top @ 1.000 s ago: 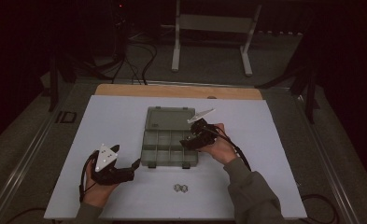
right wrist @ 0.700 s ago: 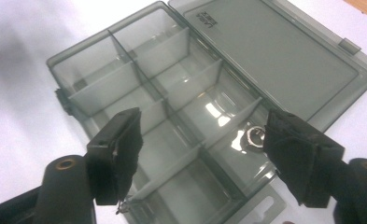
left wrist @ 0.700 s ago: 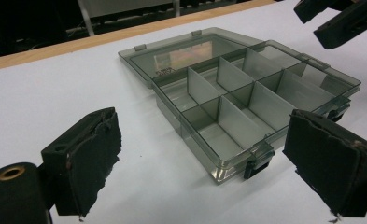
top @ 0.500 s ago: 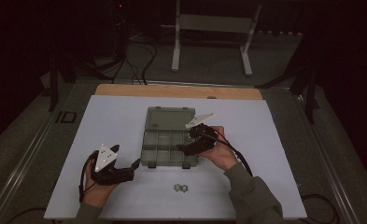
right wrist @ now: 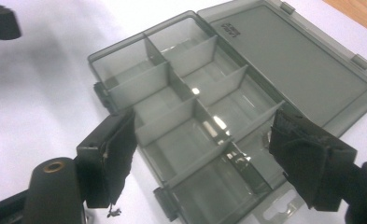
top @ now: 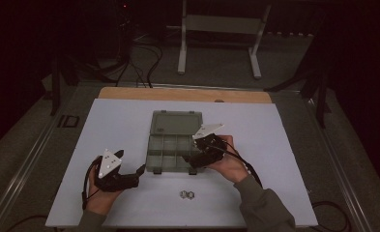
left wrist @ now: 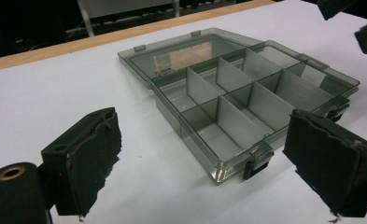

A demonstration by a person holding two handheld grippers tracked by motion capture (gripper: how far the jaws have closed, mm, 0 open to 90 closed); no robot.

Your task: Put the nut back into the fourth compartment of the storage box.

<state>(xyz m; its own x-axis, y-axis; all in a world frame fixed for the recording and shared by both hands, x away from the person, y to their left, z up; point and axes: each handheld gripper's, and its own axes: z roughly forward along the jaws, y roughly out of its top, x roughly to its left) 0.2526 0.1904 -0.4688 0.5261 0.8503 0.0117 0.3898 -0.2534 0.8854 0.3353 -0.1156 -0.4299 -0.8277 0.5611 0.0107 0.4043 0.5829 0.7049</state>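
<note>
White tabletop [top: 129,125] carries all items. Compartment box [left wrist: 246,98], smoky translucent plastic, lies open with its lid flat behind it, directly ahead of the left tongs [left wrist: 209,158] and beneath the right tongs [top: 196,158], which hover over its right-hand compartments. Both tongs stand apart, holding nothing. Judgement: the box is light, rigid and slick-walled, and likely to slide if pushed; the safest hold is the outer rim or the black front latches [left wrist: 258,164], since the thin dividers may flex. Two small metal nuts [top: 187,195] lie on the tabletop between the two tongs, just nearer the person. Nothing obstructs access; compartments appear empty.
</note>
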